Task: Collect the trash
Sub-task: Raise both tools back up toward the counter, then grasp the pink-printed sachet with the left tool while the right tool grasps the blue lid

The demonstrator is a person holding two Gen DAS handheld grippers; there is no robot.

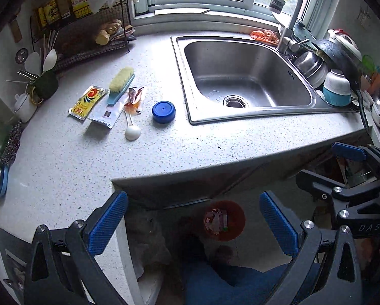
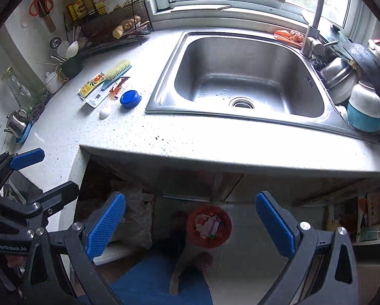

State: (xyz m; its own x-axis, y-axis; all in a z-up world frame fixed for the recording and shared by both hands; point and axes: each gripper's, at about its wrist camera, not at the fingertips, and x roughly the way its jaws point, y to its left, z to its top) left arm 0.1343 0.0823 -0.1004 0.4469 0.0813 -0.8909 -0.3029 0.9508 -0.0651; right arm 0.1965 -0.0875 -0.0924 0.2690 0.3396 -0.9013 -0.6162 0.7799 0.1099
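Trash lies on the speckled counter point(image 1: 93, 157) left of the sink: a yellow packet point(image 1: 87, 102), a white flat wrapper point(image 1: 108, 115), a torn orange sachet point(image 1: 135, 94) and a blue lid point(image 1: 163, 111). In the right wrist view the same yellow packet point(image 2: 92, 87), white wrapper point(image 2: 95, 100), sachet point(image 2: 118, 85) and lid point(image 2: 130, 98) show. A red bin point(image 1: 225, 220) point(image 2: 209, 226) holding scraps stands on the floor below. My left gripper point(image 1: 193, 225) and right gripper point(image 2: 190, 225) both hang open and empty over the counter's front edge, above the bin.
A brush point(image 1: 121, 85) and a white spoon point(image 1: 132, 129) lie among the trash. The steel sink point(image 1: 243, 76) with its tap point(image 1: 289, 12) is to the right, dishes point(image 1: 337, 86) stacked beside it. A wire rack point(image 1: 88, 33) stands at the back left. A person's foot point(image 2: 202, 259) is by the bin.
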